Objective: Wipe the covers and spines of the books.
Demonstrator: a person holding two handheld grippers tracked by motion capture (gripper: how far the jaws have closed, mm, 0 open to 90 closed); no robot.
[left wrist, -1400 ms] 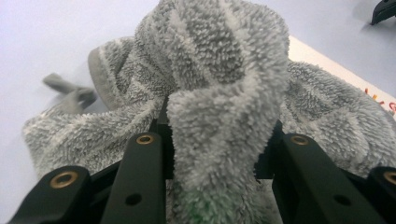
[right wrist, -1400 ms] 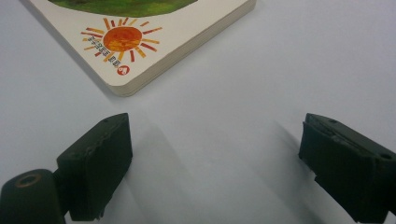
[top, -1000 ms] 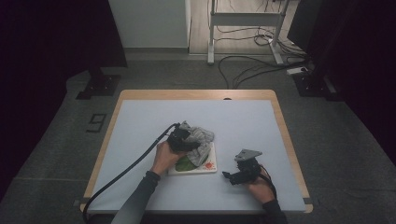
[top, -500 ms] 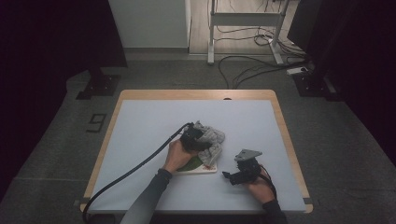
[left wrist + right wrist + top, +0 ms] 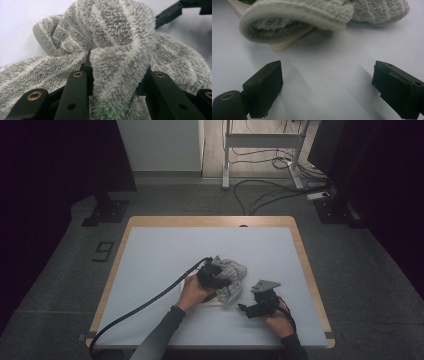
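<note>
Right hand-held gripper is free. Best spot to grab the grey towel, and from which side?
Probably the rolled towel edge nearest the right hand-held gripper. It overhangs the pale board with space beneath, so open jaws could come in level from the gripper's side and close over and under it. The left hand-held gripper already pinches a fold mid-bunch.

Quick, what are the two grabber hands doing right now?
Left gripper: shut on the grey towel.
Right gripper: open, holding nothing, resting near the towel.
</note>
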